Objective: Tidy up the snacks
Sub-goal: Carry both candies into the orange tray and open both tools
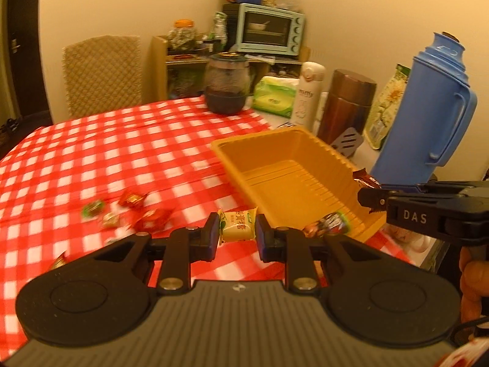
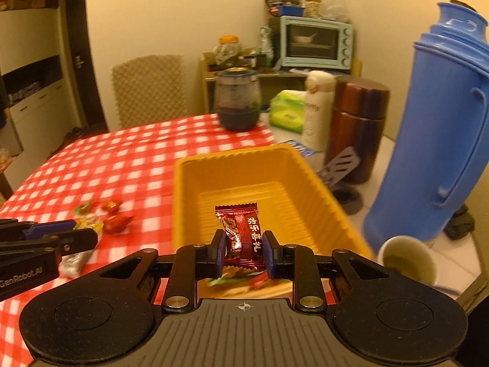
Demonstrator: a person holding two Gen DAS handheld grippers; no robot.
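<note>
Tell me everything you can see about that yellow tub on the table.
The yellow plastic tub is a shallow rectangular bin with sloped, ribbed walls and a ridged floor. It sits upright on the red checkered tablecloth, beside the blue thermos. The right claw holds a red candy over it; another wrapped sweet lies inside near the front wall.

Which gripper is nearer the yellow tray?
Right. The right gripper holds a red candy over the yellow tray; the left gripper, holding a green candy, is beside its corner.
</note>
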